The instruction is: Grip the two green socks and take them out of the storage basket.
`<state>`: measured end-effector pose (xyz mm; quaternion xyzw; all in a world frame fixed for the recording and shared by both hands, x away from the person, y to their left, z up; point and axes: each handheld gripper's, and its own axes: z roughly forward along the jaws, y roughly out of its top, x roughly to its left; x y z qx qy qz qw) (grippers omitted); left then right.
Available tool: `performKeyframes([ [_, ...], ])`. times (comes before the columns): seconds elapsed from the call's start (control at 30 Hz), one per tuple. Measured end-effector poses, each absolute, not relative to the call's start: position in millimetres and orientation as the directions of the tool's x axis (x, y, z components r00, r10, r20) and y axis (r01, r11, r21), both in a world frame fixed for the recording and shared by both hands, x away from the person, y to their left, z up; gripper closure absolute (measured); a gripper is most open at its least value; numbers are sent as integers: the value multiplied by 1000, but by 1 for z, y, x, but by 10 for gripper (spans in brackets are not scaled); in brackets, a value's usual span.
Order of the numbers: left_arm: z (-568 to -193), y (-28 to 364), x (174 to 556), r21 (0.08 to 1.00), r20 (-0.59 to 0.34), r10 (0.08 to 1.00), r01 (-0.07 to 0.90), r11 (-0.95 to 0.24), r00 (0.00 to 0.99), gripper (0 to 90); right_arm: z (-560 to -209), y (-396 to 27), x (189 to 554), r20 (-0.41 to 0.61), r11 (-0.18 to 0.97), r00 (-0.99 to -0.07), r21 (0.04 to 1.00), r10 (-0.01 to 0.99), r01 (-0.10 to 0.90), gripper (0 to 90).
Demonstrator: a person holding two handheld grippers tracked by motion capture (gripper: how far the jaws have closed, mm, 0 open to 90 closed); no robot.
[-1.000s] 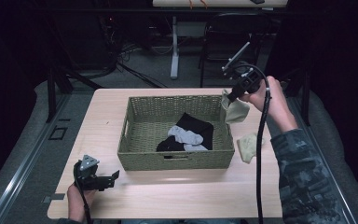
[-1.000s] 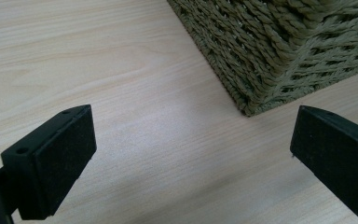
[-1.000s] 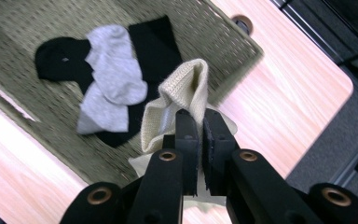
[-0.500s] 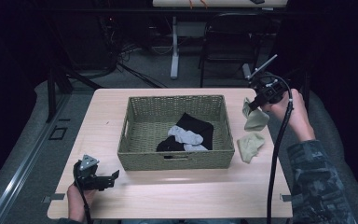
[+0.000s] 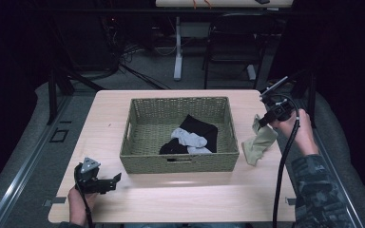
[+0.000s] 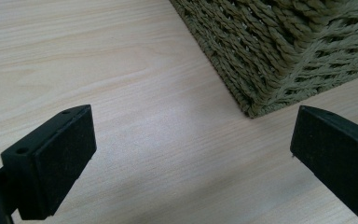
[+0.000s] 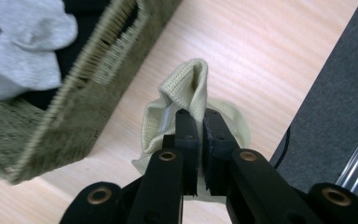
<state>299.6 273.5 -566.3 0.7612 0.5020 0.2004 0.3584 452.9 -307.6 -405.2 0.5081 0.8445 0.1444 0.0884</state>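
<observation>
**Pale sock being carried beside the basket, right of frame centre in the high view.**

The wooden table is bearing a woven basket at frame centre, with black and grey socks lying inside. At the lower left, the left gripper is resting on the table with jaws standing wide apart and nothing between them. At the right, the right gripper is pinching a pale green sock, jaws fully closed on the fabric, the sock's lower end draping onto the table just beside the basket's right wall. To do this well, judging from the slack cloth, the person is needing a firm pinch and enough lift to clear the rim.
</observation>
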Motion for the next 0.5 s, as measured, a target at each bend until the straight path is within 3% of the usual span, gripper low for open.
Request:
performKeyframes([
  [0.4, -567, 273, 299, 750, -56, 909, 619, -235, 413, 2, -481, -321, 450, 41, 396, -424, 288, 905, 872, 857],
  [0.5, -567, 272, 299, 745, -58, 908, 624, -238, 415, 2, -498, -325, 450, 67, 386, -419, 279, 906, 879, 819],
])
